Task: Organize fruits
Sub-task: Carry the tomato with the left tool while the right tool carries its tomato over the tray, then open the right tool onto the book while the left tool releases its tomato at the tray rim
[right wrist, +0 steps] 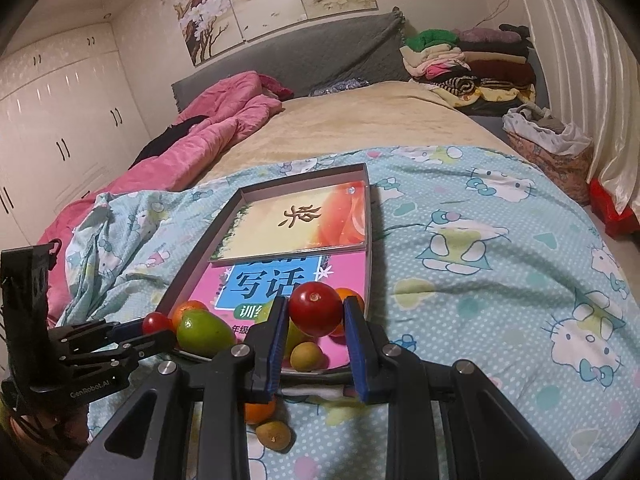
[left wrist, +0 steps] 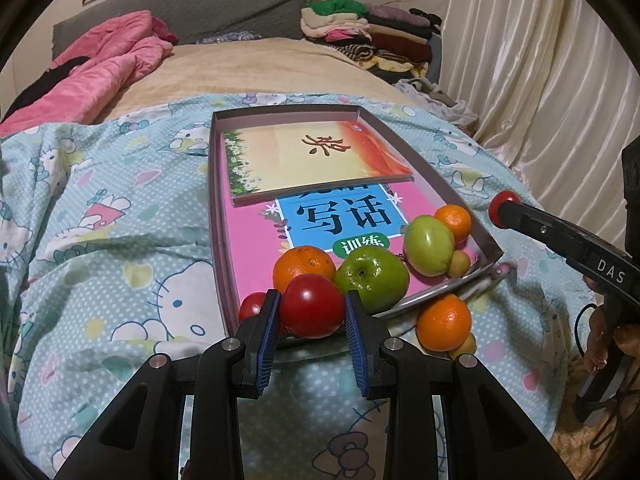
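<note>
A home bedroom: a wide bed (right wrist: 360, 128) with grey padded headboard (right wrist: 320, 56), crumpled pink quilt (right wrist: 224, 120), folded clothes stacked (right wrist: 472, 64) at its head, white built-in wardrobes (right wrist: 60, 120), cream pleated curtains (left wrist: 540, 60).

- A bed (right wrist: 360, 128) fills the room, spread with a beige blanket (left wrist: 260, 72) and, nearer, a pale blue cartoon-cat sheet (right wrist: 500, 264).
- A grey padded headboard (right wrist: 304, 56) stands against the far wall.
- A crumpled pink quilt (right wrist: 216, 136) lies along the bed's left side.
- Folded clothes (right wrist: 472, 60) are stacked at the far right corner.
- Cream curtains (left wrist: 528, 56) hang on the right.
- White wardrobe doors (right wrist: 60, 120) line the left wall.
- A blossom-tree painting (right wrist: 272, 0) hangs above the headboard.
</note>
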### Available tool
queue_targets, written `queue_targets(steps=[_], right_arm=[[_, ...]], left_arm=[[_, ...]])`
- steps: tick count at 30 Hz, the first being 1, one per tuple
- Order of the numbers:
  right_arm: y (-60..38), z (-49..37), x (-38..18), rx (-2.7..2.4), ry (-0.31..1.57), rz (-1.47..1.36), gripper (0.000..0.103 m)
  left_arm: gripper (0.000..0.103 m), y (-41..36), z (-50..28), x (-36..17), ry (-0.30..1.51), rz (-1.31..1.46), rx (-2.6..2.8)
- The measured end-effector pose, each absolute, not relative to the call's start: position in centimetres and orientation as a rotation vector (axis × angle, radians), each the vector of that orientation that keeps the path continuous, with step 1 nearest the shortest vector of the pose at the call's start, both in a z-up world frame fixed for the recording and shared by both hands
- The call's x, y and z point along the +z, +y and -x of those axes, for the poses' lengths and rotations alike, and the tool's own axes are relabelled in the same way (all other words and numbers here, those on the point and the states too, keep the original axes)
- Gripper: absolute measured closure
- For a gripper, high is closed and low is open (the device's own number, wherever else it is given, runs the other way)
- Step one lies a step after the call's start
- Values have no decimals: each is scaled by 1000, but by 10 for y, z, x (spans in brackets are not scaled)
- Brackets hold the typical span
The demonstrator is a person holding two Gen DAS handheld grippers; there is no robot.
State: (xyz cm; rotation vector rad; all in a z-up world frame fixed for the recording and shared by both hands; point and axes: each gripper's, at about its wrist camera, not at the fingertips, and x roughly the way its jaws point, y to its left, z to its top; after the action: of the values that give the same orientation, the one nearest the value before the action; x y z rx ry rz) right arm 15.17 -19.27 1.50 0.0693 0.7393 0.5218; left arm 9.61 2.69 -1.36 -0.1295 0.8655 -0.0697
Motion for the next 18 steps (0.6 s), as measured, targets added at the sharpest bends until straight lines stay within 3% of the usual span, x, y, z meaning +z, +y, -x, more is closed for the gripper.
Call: queue_targets(steps=[18], right_arm=[[-176, -158, -6, 484, 804, 46, 75]], left_arm=[[71, 24, -100, -17, 869, 107, -59]])
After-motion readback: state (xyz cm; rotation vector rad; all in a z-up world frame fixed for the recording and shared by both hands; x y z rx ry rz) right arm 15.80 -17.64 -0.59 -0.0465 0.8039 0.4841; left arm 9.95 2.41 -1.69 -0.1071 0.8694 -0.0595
